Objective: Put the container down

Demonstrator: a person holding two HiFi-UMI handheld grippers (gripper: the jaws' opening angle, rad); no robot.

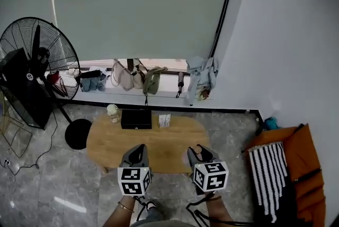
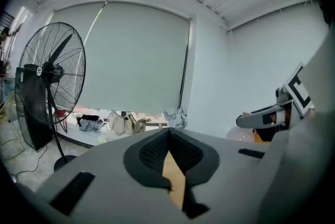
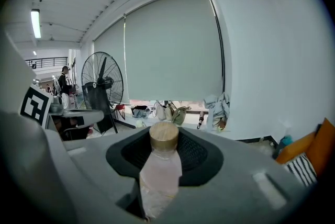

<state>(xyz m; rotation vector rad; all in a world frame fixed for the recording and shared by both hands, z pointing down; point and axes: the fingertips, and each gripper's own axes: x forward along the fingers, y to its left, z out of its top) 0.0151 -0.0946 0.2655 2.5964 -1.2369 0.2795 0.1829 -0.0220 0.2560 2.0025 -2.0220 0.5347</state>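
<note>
A clear, pinkish bottle-like container [image 3: 159, 170] with a round wooden cap [image 3: 164, 134] stands upright between the jaws of my right gripper [image 3: 164, 147], which is shut on it. In the head view the right gripper [image 1: 199, 151] hovers over the near edge of a low wooden table [image 1: 169, 141]; the container is hard to make out there. My left gripper [image 1: 139, 149] is level with it to the left, also over the near edge. In the left gripper view the left gripper [image 2: 168, 136] has its tips together and holds nothing.
A black box [image 1: 136, 118], a small cream jar [image 1: 113, 112] and a white card [image 1: 164, 121] sit along the table's far edge. A standing fan [image 1: 37, 69] is at the left. An orange bag with striped cloth [image 1: 280, 167] lies at the right. Bags and clothes line the window ledge [image 1: 143, 78].
</note>
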